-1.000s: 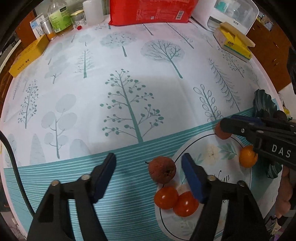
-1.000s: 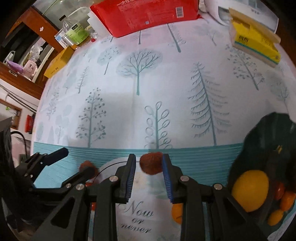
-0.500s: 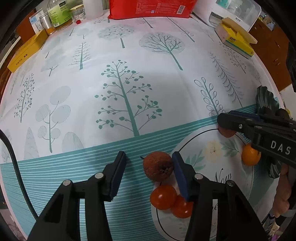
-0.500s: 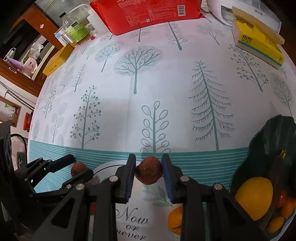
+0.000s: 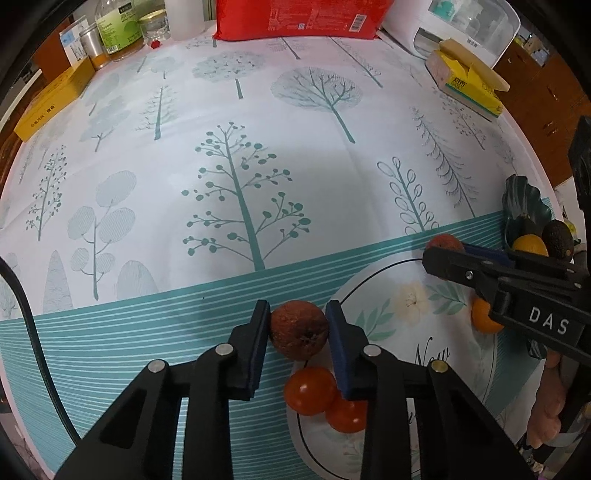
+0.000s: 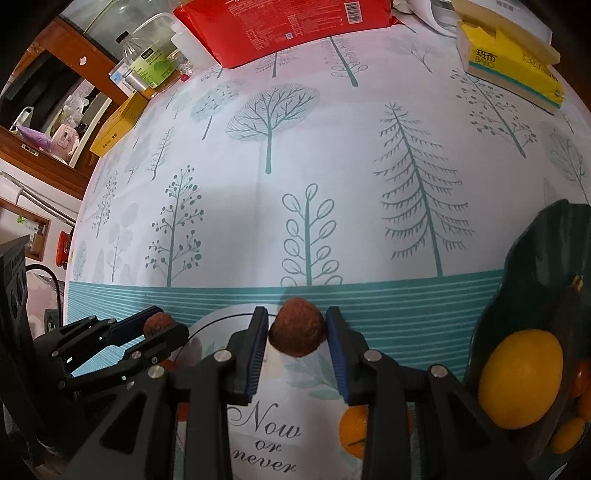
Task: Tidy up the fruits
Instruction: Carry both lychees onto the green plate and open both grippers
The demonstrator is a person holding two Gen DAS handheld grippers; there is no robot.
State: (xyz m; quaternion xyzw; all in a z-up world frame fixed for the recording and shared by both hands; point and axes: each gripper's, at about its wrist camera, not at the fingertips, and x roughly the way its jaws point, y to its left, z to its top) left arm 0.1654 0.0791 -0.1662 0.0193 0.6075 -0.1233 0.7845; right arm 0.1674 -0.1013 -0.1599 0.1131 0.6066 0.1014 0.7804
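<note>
Now the left claw (image 5: 298,328) is gripping a brown wrinkled fruit (image 5: 299,334) just above two tomatoes (image 5: 309,390) on the worktop (image 5: 258,147), while the right claw (image 6: 297,330) is clasping another brown fruit (image 6: 297,332) beside the dark green dish (image 6: 532,280).

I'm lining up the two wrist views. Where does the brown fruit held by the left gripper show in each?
Left wrist: the brown fruit sits low and centre, between the left gripper fingers, above two tomatoes.
Right wrist: it is small, lower left, between the same fingers.
Shared landmark: the red bag at the table's far edge.
</note>
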